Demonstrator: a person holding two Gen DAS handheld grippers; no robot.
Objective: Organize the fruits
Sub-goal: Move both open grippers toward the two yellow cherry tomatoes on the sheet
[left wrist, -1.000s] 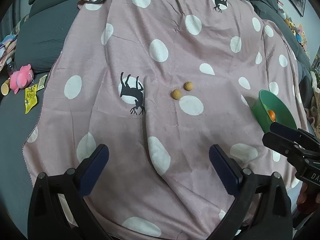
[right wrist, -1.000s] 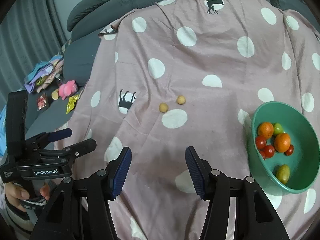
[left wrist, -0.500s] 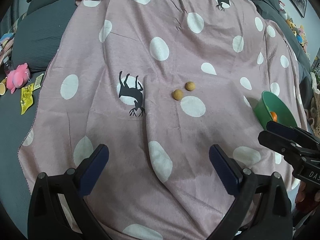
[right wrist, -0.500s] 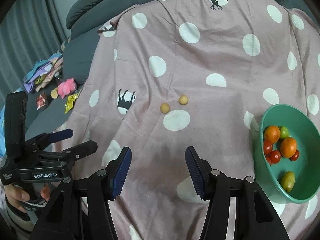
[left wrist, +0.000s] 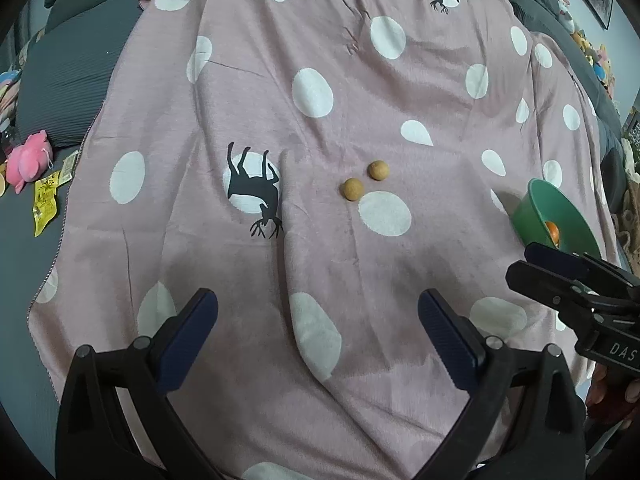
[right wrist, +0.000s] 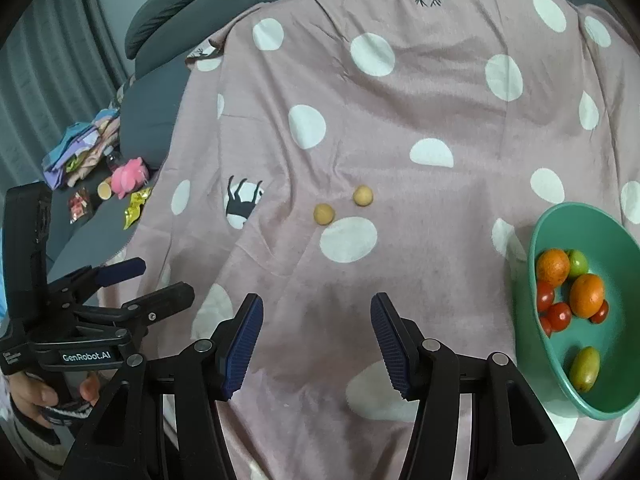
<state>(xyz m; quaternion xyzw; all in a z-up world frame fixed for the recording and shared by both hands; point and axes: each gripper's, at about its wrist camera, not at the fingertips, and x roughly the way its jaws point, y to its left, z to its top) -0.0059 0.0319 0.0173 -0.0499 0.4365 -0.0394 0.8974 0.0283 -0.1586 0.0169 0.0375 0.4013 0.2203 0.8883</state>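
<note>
Two small tan round fruits lie side by side on the pink dotted blanket: the nearer one (left wrist: 352, 189) (right wrist: 323, 213) and the farther one (left wrist: 378, 170) (right wrist: 363, 195). A green bowl (right wrist: 624, 392) (left wrist: 536, 208) at the right holds two oranges (right wrist: 586, 295), several red tomatoes (right wrist: 559, 316), a lime and a yellow-green fruit (right wrist: 585, 368). My left gripper (left wrist: 318, 322) stands open and empty, well short of the tan fruits. My right gripper (right wrist: 316, 336) is also open with nothing between its fingers, below the tan fruits and left of the bowl.
The blanket (left wrist: 320, 80) (right wrist: 400, 120) covers a dark grey sofa. Off its left edge lie a pink plush toy (left wrist: 26, 158) (right wrist: 129, 174), yellow snack packets (left wrist: 45, 204) and folded clothes (right wrist: 80, 152). A hand (right wrist: 36, 396) holds the left tool.
The right gripper has shifted slightly left and forward, so the bowl sits farther right in its view. The left gripper has barely moved. Both stay open.
</note>
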